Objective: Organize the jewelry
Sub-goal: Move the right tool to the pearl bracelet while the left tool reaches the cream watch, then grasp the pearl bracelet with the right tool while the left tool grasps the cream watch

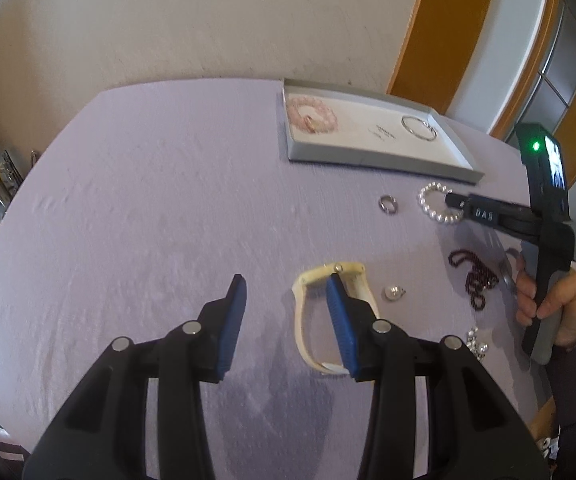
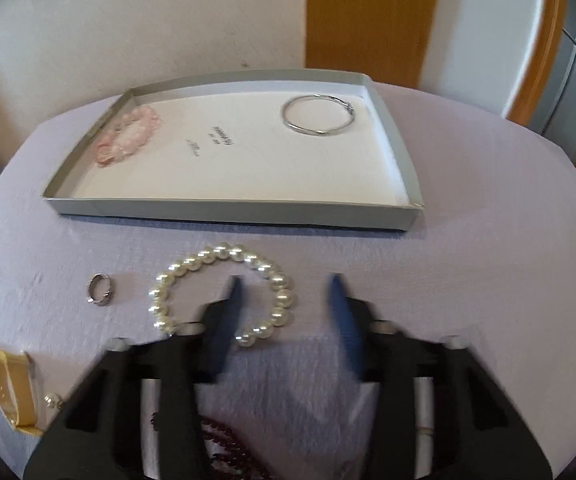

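Left gripper (image 1: 285, 284) spread, nothing pinched; its right finger sits inside one cream bangle (image 1: 308, 312) lying on the lilac worktop (image 1: 127, 200). Right of it: one small pearl piece (image 1: 394, 293), one dark red bead strand (image 1: 474, 276). Farther back: one silver ring (image 1: 388, 203), one white pearl bracelet (image 2: 223, 292). Right gripper (image 2: 283, 292) spread astride the bracelet's right side, pads not pressing it. One grey tray (image 2: 227, 210) holds one pink bead bracelet (image 2: 127, 136) left, one silver bangle (image 2: 319, 114) right.
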